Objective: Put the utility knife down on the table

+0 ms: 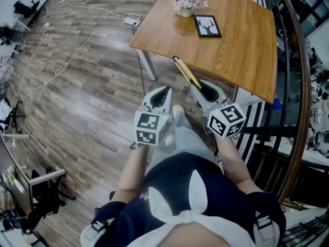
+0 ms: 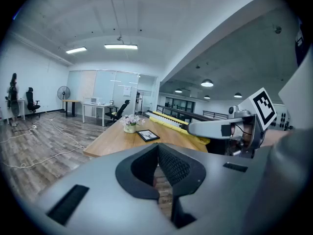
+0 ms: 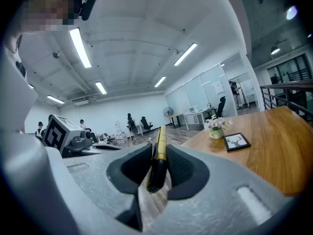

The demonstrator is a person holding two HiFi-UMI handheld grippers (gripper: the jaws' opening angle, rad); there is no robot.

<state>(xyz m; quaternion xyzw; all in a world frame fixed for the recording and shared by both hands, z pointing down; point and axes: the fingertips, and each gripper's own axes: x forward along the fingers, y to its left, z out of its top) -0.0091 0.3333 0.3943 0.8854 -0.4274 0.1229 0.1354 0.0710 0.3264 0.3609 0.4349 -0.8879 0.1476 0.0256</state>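
Bare tabletop (image 1: 241, 40) lies open beyond my right gripper (image 1: 197, 88); its fingers pinch the utility knife (image 1: 185, 71), tip near the edge. Left gripper (image 1: 164, 92) fingers are pressed together, empty.

The back end of the utility knife (image 1: 185, 71) is buried between the jaws of my right gripper (image 3: 158, 150), so I can't see how much of the handle sits in there. From my head view I can't tell whether its far tip touches the near edge of the table (image 1: 241, 40) or hangs just above it. It is also too small to show any blade. The table's far edge is cut off by the top of that view. Its top hides the underframe except for one leg (image 1: 149, 66) at the near left corner.
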